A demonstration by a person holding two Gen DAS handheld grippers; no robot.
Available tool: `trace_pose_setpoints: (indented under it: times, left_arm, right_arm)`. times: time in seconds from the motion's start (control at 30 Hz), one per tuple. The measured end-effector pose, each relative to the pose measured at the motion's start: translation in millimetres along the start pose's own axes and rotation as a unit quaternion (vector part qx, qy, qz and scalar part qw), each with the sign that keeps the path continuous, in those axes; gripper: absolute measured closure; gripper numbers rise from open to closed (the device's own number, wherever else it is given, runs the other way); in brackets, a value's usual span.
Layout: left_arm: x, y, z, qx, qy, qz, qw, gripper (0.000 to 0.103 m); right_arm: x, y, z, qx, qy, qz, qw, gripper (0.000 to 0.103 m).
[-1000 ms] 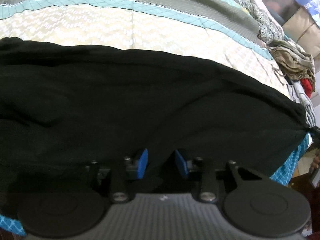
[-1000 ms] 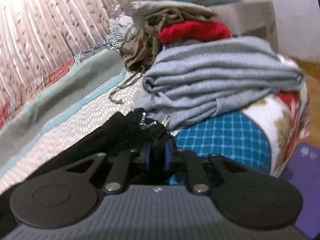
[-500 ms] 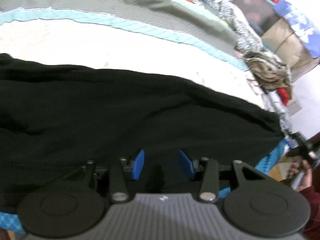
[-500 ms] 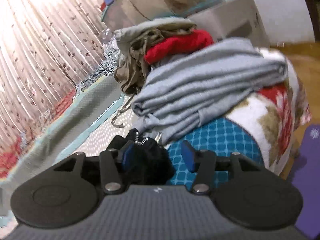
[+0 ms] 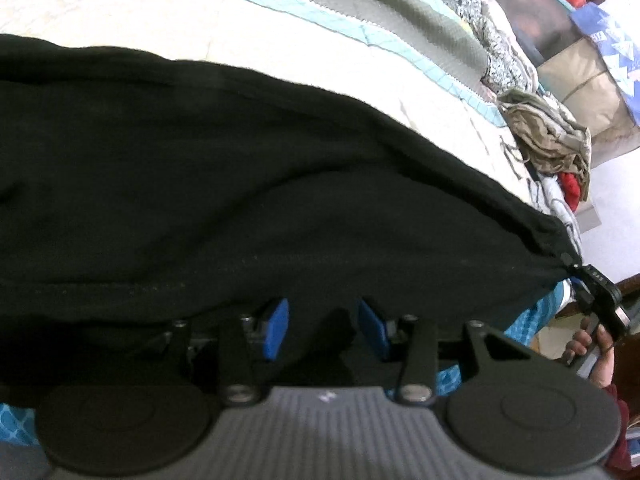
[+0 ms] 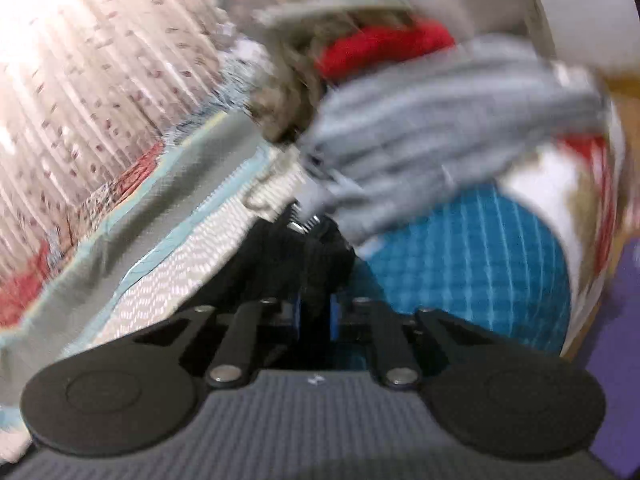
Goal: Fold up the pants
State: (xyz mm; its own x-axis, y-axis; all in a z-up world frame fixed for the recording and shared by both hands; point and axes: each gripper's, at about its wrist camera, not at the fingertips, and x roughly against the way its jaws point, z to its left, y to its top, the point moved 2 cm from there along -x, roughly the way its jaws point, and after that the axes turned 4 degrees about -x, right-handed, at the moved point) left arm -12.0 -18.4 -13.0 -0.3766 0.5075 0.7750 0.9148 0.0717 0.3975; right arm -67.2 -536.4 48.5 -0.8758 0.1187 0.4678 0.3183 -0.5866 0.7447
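Observation:
Black pants (image 5: 240,184) lie spread across the bed and fill most of the left wrist view. Their near edge drapes over my left gripper (image 5: 325,328), whose blue pads (image 5: 276,328) stand apart with loose black cloth between them. At the far right of that view a hand (image 5: 600,356) holds the right gripper (image 5: 596,292) at the pants' corner. In the blurred right wrist view my right gripper (image 6: 315,312) is closing, its pads a narrow gap apart, pressing on a bunched black corner of the pants (image 6: 304,264).
A pile of folded grey clothes (image 6: 440,136) with a red garment (image 6: 380,46) and olive clothes (image 5: 548,140) sits on the bed just beyond the pants' corner. A blue checked sheet (image 6: 460,272) hangs over the bed's edge. A curtain (image 6: 80,60) runs along the far side.
The right gripper's pads opened wide, then came together again on the pants' corner as it shifted. The left gripper's pads stand wider apart than a second ago, and its view has tilted.

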Motion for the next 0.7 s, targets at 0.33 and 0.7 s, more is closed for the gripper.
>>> trace_pose_setpoints:
  times: [0.33,0.7]
  left_arm:
    - [14,25,-8,0.031,-0.090,-0.050,0.9942,0.060]
    - [-25,52,-49,-0.023,-0.102,-0.013,0.9944,0.058]
  right_arm:
    - [32,-64,160,0.189,0.214,0.085,0.955,0.088]
    - [35,-143,205,0.332,0.237,0.177,0.895,0.056]
